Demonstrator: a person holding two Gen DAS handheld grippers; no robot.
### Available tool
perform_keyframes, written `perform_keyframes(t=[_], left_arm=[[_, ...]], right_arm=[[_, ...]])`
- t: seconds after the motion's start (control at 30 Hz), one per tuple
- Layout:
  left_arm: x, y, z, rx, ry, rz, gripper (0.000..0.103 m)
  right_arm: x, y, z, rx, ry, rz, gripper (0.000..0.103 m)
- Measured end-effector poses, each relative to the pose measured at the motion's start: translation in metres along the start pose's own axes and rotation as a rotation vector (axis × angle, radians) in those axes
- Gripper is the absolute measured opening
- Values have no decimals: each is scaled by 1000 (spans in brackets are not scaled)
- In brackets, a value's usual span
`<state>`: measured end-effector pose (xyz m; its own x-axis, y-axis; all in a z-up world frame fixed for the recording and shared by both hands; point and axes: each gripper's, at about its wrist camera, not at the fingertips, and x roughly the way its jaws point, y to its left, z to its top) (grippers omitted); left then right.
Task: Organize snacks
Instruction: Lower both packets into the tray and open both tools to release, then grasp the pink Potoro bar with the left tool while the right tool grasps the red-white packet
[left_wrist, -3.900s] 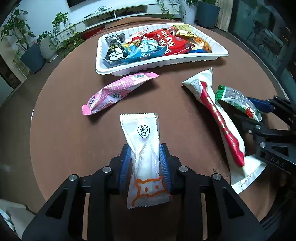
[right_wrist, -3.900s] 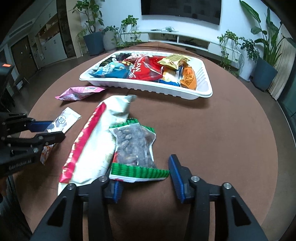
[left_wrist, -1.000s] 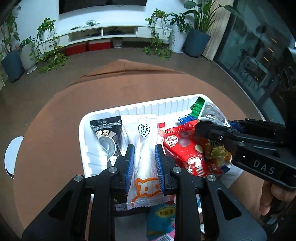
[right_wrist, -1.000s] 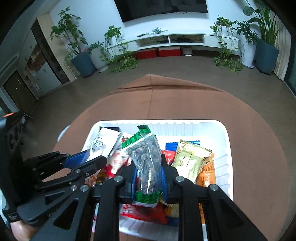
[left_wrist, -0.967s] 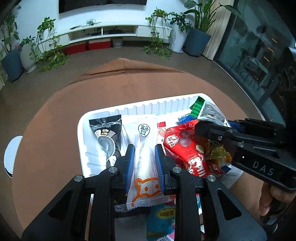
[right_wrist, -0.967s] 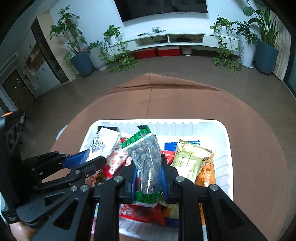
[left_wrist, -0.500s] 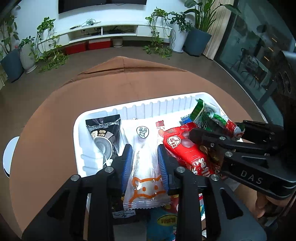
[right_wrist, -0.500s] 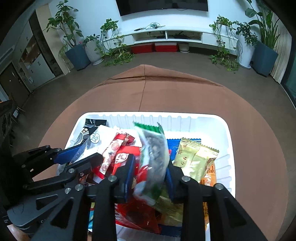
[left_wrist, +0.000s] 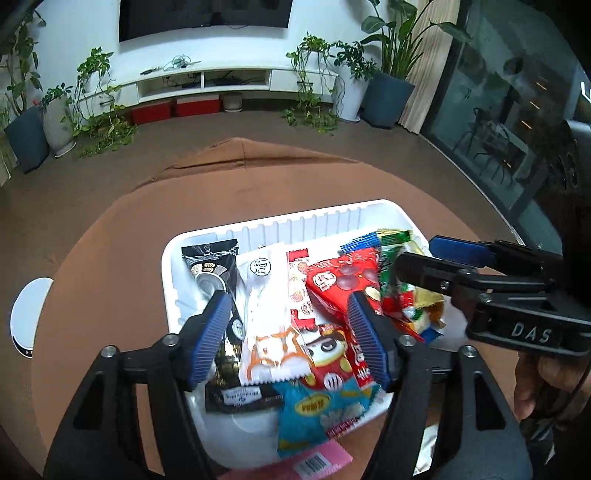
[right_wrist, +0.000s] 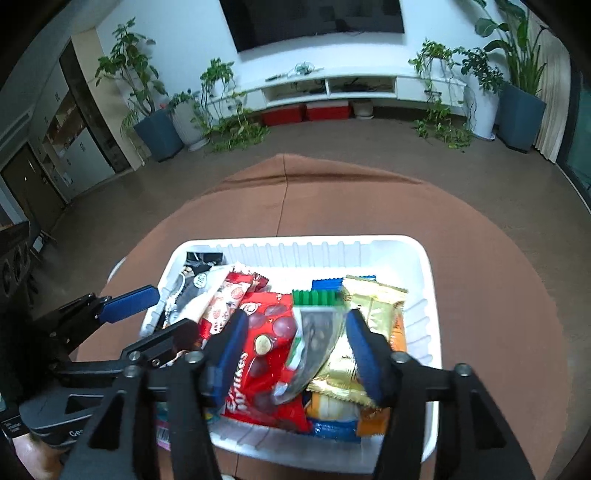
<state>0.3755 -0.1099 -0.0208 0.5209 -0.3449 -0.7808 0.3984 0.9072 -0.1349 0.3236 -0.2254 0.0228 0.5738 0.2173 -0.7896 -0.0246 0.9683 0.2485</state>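
A white tray (left_wrist: 295, 225) full of snack packets sits on the brown round table (left_wrist: 110, 258). My left gripper (left_wrist: 286, 306) hovers over its left half with jaws opening. A white packet with an orange cat (left_wrist: 264, 314) lies loose in the tray between them, untouched by the pads. In the right wrist view my right gripper (right_wrist: 295, 321) is above the tray (right_wrist: 295, 251), jaws opening. The green-edged nut bag (right_wrist: 314, 332) is blurred, tipping free between the jaws onto a red pack (right_wrist: 266, 332). Each gripper shows in the other's view: the right gripper (left_wrist: 419, 254), the left gripper (right_wrist: 170, 310).
In the tray lie a black pack (left_wrist: 210, 269), a blue pack (left_wrist: 314, 410) and a gold pack (right_wrist: 373, 302). A pink packet (left_wrist: 314, 458) shows at the tray's near edge. A white round object (left_wrist: 29, 317) sits at the table's left rim. A hand (left_wrist: 535, 376) grips the right tool.
Both grippers were shut on their packets over the tray; both have opened. The white packet now lies in the tray and the nut bag is dropping. Both grippers drew back a little.
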Motion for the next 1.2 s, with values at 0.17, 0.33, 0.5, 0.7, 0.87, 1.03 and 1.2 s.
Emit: perform_keyframes(t=[0.17,0.33,0.5,0.7,0.87,1.03,1.2], left_arm=[[-30,-5,-13,13,-25,-6,86],[-60,-12,-37,55,-48,6,103],[-86,-33,-66,156,-71,58,103],[-107,-53,-99,233,-87,96,103],[-114,-58,-119,239,-76,92,103],[-117,-53,-133,254,-68,84,103],[-109,-40,-148,304,13,117,103]], right_arm=[[-26,-10,-12,54,-35,40,74],[-61,-31,-50,157,-97,125,88],[-89,-53,-110,260,-102,170,91],[-104,-49,-164,287,-74,159,91],[-104,-22,-184,220,-41,160,91],[-98,6,-187,144,-23,157,91],[-94,19,-191,111,-8,133,91]])
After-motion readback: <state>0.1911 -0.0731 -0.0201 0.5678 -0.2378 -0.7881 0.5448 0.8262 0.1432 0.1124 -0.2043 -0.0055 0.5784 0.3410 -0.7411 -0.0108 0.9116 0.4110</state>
